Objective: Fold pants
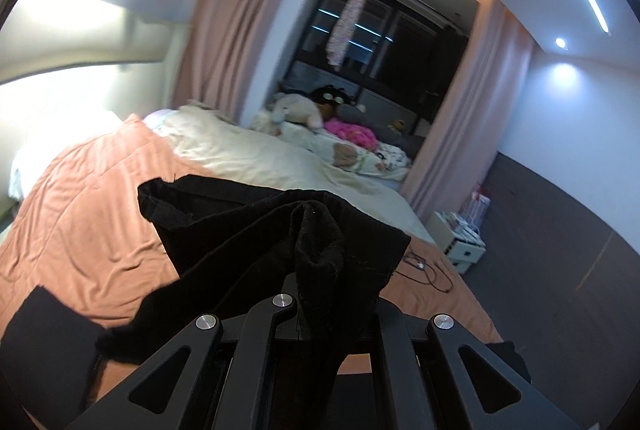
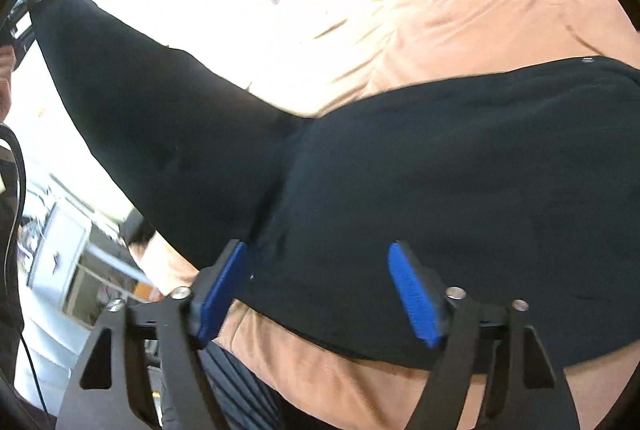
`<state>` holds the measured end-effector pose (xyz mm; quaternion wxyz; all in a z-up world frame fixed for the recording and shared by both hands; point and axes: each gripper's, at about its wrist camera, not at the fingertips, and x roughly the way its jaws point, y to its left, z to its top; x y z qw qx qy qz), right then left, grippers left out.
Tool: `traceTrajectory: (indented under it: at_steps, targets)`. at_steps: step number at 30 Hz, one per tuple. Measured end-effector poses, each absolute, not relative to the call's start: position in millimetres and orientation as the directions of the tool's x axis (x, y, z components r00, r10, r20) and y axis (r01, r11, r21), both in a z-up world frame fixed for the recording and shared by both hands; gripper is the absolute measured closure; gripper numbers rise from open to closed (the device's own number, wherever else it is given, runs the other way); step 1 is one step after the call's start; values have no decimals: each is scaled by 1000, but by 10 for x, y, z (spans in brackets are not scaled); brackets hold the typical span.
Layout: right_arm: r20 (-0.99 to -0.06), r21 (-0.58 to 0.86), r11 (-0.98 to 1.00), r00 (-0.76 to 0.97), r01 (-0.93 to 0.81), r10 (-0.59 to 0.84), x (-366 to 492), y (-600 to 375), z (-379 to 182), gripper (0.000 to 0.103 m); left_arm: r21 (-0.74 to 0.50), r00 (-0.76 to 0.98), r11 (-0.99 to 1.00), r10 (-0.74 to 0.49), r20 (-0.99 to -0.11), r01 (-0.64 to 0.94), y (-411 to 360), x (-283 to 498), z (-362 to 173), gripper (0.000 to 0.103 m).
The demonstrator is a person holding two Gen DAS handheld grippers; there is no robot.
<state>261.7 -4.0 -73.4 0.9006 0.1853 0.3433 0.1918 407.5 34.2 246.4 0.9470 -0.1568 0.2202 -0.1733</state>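
Observation:
The black pants hang bunched from my left gripper, which is shut on a fold of their cloth and holds it above the orange bedspread. In the right wrist view the pants lie spread on the bedspread, with one leg lifted up and away to the upper left. My right gripper is open just above the pants, its blue pads on either side of the cloth near the crotch.
A cream blanket and stuffed toys lie at the far end of the bed. Pink curtains hang behind. A white bedside unit and cables sit to the right. White furniture stands beside the bed.

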Motion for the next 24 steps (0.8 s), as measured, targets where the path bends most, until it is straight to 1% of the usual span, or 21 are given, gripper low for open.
traceTrajectory:
  at_steps: [2,5,9,13,14,16,17,24]
  targets:
    - [-530,466,862,717,-198,452,2532,-87,-761,19,-363,833,888,-415,-367,282,114,4124,2502,99]
    - [-505,473,865,752,-169,423,2356,-218,-752,16,-348,817,885,-435,-378,310,-149,4186,2526,99]
    - [-487,481,869,789,-115,375,2166,-358,-783,15,-318,796,882,-457,-396,348,-501,4234,2530,99]
    - [-445,516,853,828,-74,341,1875,-688,-759,15,-319,771,867,-491,-406,384,-800,4274,2485,99]
    - [-438,521,851,834,-67,334,1816,-1017,-589,15,-321,764,863,-498,-410,391,-874,4280,2465,99]
    - [-416,530,846,853,-53,314,1648,-1173,-533,15,-322,751,857,-509,-421,401,-1014,4303,2416,99]
    - [-410,533,845,858,-48,308,1531,-1501,-360,15,-320,744,855,-514,-427,408,-1092,4322,2387,99]
    - [-368,559,829,901,18,229,975,-2079,-243,15,-335,674,827,-562,-479,451,-1649,4399,2072,99]
